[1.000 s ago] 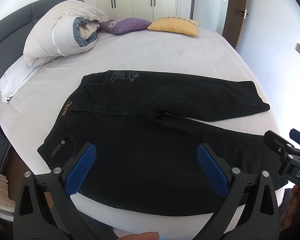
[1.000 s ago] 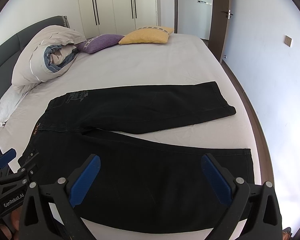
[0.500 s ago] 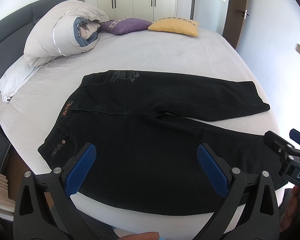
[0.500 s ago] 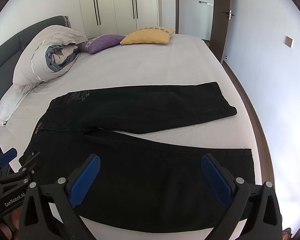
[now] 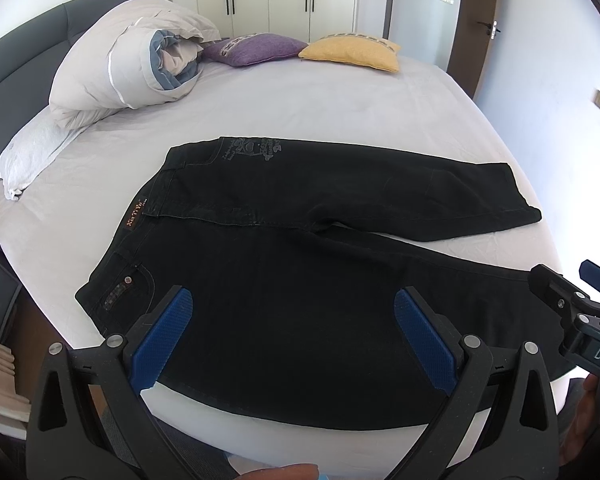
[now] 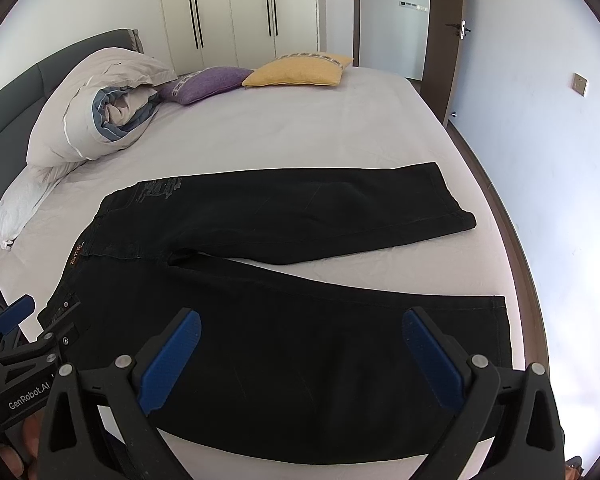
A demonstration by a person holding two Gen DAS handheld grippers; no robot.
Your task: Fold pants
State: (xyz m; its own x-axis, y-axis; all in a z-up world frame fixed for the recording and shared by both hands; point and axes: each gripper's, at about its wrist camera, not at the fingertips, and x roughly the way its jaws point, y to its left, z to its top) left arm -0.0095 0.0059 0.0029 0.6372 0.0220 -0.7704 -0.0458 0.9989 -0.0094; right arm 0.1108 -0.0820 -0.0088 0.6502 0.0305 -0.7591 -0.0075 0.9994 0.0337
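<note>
Black pants (image 5: 292,264) lie flat on the bed, waistband to the left and both legs running right in a narrow V. In the right wrist view the same pants (image 6: 284,320) fill the near half, with the far leg's hem at the right. My left gripper (image 5: 294,320) hovers open over the near leg's thigh, blue pads wide apart and holding nothing. My right gripper (image 6: 300,340) hangs open above the near leg further right, also empty. Each gripper shows at the edge of the other's view.
A rolled duvet (image 5: 128,68) and a white pillow (image 5: 28,152) lie at the bed's left. A purple cushion (image 5: 256,48) and a yellow cushion (image 5: 352,52) sit at the far end. The bed edge (image 6: 516,280) and a wall are close on the right.
Both views have barely shifted; the right wrist view has drifted slightly. The pants have not moved and both grippers stay open.
</note>
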